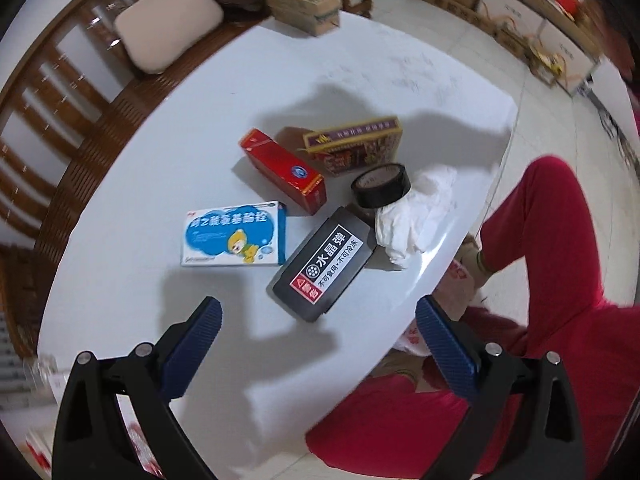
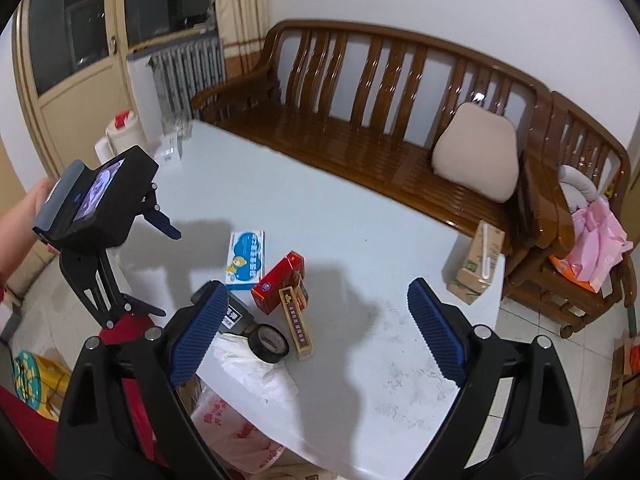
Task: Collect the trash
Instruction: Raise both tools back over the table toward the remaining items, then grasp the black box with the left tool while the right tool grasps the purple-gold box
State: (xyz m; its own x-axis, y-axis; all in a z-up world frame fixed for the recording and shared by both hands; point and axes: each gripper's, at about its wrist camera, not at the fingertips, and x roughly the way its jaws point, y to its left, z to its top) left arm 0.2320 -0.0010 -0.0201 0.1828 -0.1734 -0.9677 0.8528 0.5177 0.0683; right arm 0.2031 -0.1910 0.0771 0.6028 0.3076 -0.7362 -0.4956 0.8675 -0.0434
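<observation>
Trash lies clustered on the white table [image 1: 160,320]: a blue-and-white medicine box [image 1: 236,234], a red box [image 1: 282,170], a purple-and-yellow box [image 1: 354,144], a black tape roll [image 1: 381,186] resting on a crumpled white tissue [image 1: 416,212], and a black labelled box [image 1: 324,264]. My left gripper [image 1: 318,312] hangs open just short of the black box, with nothing between its fingers. My right gripper [image 2: 318,292] is open and empty above the table, with the tape roll [image 2: 269,342] and purple-and-yellow box [image 2: 298,320] beneath it. The left gripper [image 2: 160,272] shows at the left of the right wrist view, held by a hand.
A white plastic bag with red print [image 2: 232,424] hangs below the near table edge. A brown carton [image 2: 476,264] stands at the table's far right corner. A wooden bench [image 2: 360,132] with a beige cushion [image 2: 476,156] runs behind. A person's red trousers [image 1: 540,240] are beside the table.
</observation>
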